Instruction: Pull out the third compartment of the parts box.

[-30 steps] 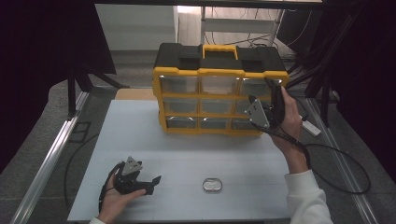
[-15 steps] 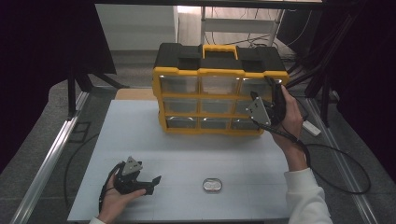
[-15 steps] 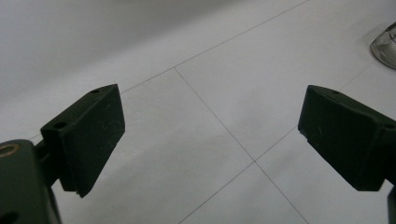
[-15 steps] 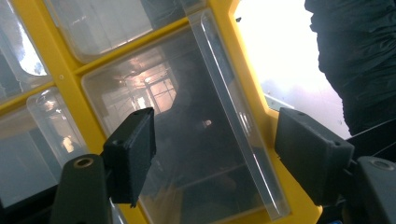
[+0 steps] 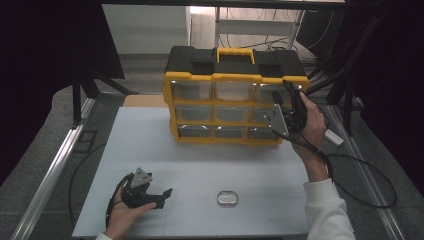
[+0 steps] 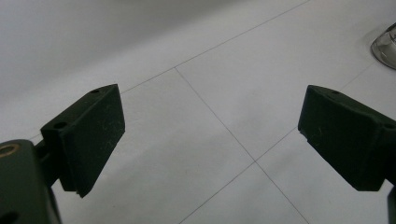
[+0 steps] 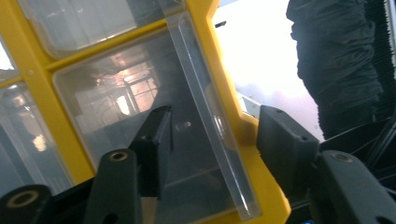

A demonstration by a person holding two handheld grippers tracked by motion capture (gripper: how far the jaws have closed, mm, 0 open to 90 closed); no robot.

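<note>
A yellow and black drawer cabinet (image 5: 220, 85) with clear drawers stands at the back of the white table (image 5: 200, 160). My right gripper (image 5: 280, 112) is held up against its right column. In the right gripper view, the right gripper (image 7: 219, 144) has its jaws on either side of a clear drawer's (image 7: 116, 102) raised lip and the yellow frame edge. They have just been closing, and gaps still show beside the lip. My left gripper (image 5: 162, 198) rests on the table at the front left, and in the left gripper view the left gripper (image 6: 210, 135) stands open over bare tabletop.
A small oval metal tin (image 5: 228, 198) lies on the table at the front, right of the left gripper, and its edge shows as the tin (image 6: 385, 46). A black cable (image 5: 370, 190) loops off the table's right side. Metal rails (image 5: 50, 175) run along the left side.
</note>
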